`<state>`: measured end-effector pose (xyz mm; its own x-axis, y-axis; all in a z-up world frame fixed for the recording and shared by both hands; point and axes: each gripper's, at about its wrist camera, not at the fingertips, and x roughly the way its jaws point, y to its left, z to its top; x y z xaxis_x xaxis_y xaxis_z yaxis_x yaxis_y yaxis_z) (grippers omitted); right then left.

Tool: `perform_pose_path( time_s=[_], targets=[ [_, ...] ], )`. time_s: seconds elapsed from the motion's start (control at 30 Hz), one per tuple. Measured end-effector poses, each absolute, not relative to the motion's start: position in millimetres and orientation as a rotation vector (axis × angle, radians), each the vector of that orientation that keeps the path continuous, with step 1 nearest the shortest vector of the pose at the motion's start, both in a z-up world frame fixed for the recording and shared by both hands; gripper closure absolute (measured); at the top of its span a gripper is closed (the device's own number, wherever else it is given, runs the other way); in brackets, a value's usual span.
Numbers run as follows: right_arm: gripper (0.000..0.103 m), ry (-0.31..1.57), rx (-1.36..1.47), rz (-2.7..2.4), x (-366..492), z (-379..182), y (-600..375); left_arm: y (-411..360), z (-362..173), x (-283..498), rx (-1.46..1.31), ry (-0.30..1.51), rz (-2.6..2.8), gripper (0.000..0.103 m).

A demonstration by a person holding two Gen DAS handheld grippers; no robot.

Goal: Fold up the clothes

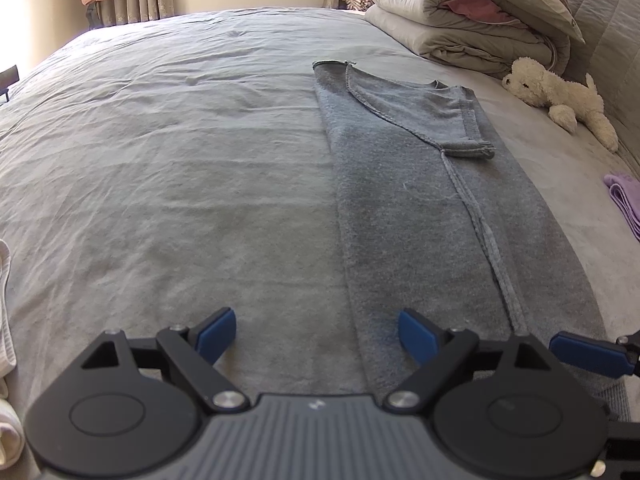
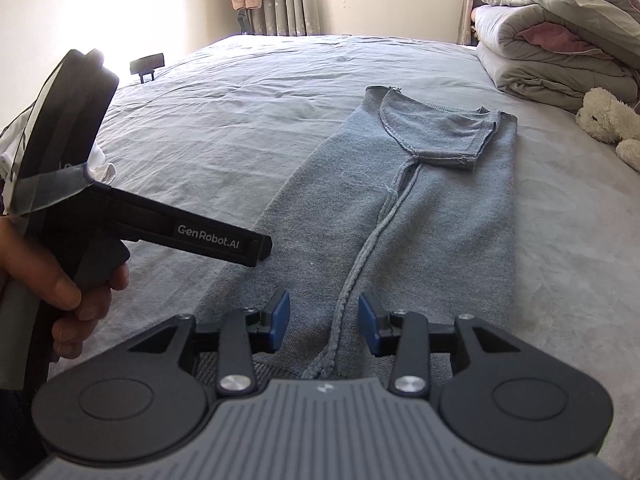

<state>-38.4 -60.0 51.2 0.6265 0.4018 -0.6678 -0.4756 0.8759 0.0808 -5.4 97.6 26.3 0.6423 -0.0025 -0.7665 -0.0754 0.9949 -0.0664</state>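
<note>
A grey knitted garment lies on the bed, folded lengthwise into a long strip with a short sleeve turned over on top at its far end. My left gripper is open just above the bed at the garment's near left edge; its right fingertip is over the cloth, its left over bare sheet. My right gripper is open above the garment's near end, straddling the raised seam. Nothing is held by either. In the right wrist view, a hand holds the left gripper's body at the left.
The bed sheet is grey and wrinkled. Folded quilts are stacked at the far right, with a white plush dog beside them. A lilac cloth lies at the right edge, white fabric at the left edge.
</note>
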Motion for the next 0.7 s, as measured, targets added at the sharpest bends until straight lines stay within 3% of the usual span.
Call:
perform_pose_path(
  time_s=[0.3,0.37,0.43,0.7],
  targets=[
    [0.061,0.777,-0.109,0.529,-61.8,45.9,-70.1,95.5,29.7,-17.5,-0.169,0.888,0.021,0.014],
    [0.083,0.798,-0.120,0.526,-61.7,41.8,-68.4,94.9,29.1,-19.6,-0.165,0.887,0.019,0.014],
    [0.087,0.815,-0.130,0.509,-58.6,36.4,-70.3,95.0,27.8,-21.3,-0.153,0.889,0.018,0.015],
    [0.086,0.877,-0.001,0.521,-53.5,35.3,-94.5,98.0,29.0,-30.9,-0.152,0.889,0.002,0.018]
  ],
)
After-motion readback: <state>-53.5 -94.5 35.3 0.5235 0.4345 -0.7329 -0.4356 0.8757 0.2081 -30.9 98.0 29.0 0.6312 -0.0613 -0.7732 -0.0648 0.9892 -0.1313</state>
